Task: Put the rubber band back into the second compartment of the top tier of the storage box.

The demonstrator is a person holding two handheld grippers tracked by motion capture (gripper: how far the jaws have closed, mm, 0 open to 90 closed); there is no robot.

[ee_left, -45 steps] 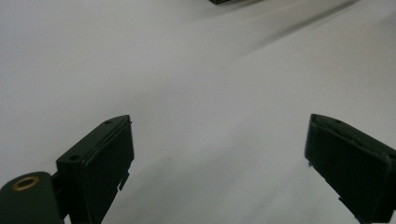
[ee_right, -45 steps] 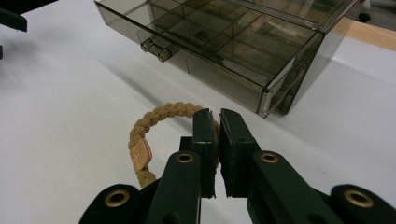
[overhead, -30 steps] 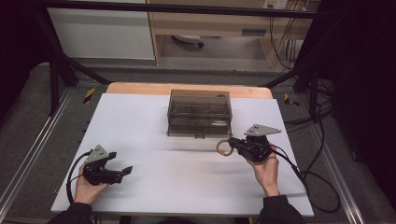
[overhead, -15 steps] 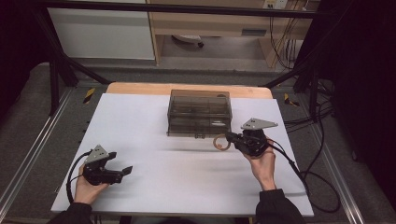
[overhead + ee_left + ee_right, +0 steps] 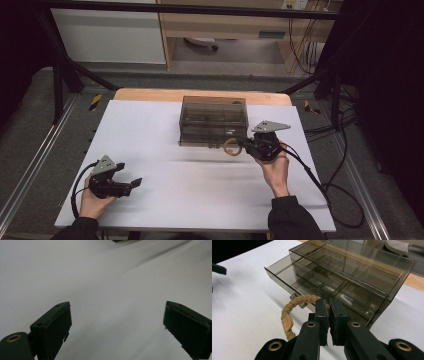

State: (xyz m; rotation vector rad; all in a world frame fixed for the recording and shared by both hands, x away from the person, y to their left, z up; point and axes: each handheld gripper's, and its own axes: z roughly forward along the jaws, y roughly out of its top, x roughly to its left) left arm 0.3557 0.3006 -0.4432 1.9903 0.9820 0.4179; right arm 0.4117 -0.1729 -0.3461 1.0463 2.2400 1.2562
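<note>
Right now the right gripper (image 5: 328, 322), jaws clamped on a braided bracelet (image 5: 292, 312), carries it at centre frame toward the smoky drawer box (image 5: 352, 272); next it likely needs lifting over the open drawer (image 5: 284, 275). The left gripper (image 5: 131, 184) idles lower left, jaws apart.

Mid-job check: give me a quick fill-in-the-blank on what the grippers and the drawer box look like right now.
1. The right gripper is shut on a braided tan ____.
2. One drawer of the smoky clear drawer box is pulled ____.
3. The left gripper has its fingers ____ above the white table.

Missing words: bracelet; open; open
</note>
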